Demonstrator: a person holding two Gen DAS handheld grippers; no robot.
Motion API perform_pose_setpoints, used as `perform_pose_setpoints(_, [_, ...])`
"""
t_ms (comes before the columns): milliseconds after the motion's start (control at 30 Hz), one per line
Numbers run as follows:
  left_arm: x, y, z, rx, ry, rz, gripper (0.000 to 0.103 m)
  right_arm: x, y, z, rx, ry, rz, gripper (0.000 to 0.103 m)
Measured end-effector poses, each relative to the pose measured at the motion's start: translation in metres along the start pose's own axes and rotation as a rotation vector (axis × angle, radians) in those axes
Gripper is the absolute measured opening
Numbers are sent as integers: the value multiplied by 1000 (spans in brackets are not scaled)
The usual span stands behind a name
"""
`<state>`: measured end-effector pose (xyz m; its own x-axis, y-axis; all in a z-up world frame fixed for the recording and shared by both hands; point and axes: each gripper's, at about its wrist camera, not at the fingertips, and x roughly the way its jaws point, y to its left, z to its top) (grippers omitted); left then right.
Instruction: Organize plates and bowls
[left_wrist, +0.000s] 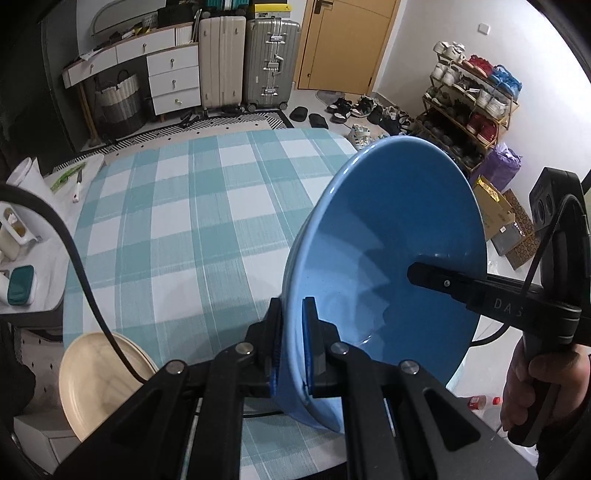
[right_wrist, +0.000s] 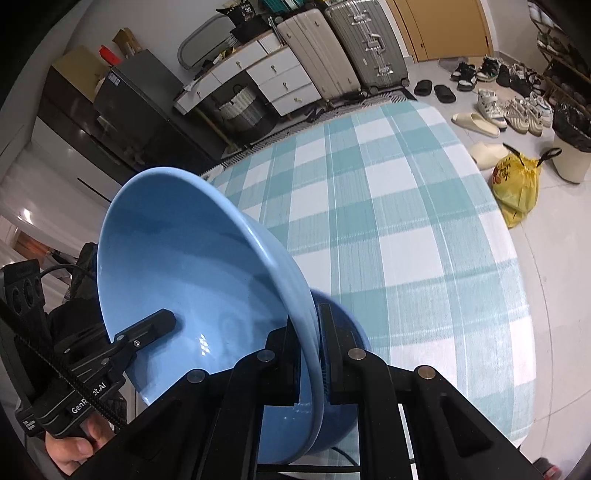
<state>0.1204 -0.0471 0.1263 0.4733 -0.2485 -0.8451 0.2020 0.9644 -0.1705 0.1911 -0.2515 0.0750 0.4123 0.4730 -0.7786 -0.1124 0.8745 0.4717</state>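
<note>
Both tongs are clamped on the same blue bowl (left_wrist: 388, 240), carried in the air above the checked tablecloth (left_wrist: 177, 221): the left gripper (left_wrist: 293, 332) pinches the rim on its side, the right gripper (right_wrist: 308, 354) bites the opposite rim. Risk as I see it: glazed rim plus thin pads means if one hand drifts ahead of the other, the bowl twists and slips out. The cream plate (left_wrist: 99, 376) sits just left of the left tongs, so a drop could clip it.

Checked tablecloth (left_wrist: 192, 221) up front, suitcases (left_wrist: 251, 62) by the wooden door (left_wrist: 343, 44), shoe rack (left_wrist: 469, 110) against the white wall (left_wrist: 417, 37).
</note>
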Motion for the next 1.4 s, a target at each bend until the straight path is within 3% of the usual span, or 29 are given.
perform_pose_setpoints(233, [10, 2, -21, -1, 37, 0, 7, 12, -5, -15, 5, 26, 3, 10])
perform_pose_setpoints(767, [19, 7, -41, -17, 27, -32, 8, 35, -15, -31, 25, 75, -6, 10])
perform_pose_setpoints(933, [25, 12, -42, -32, 25, -48, 8, 35, -24, -31, 83, 67, 52, 10])
perform_pose_setpoints(1400, [46, 15, -49, -21, 45, -33, 8, 51, -27, -40, 44, 81, -18, 10])
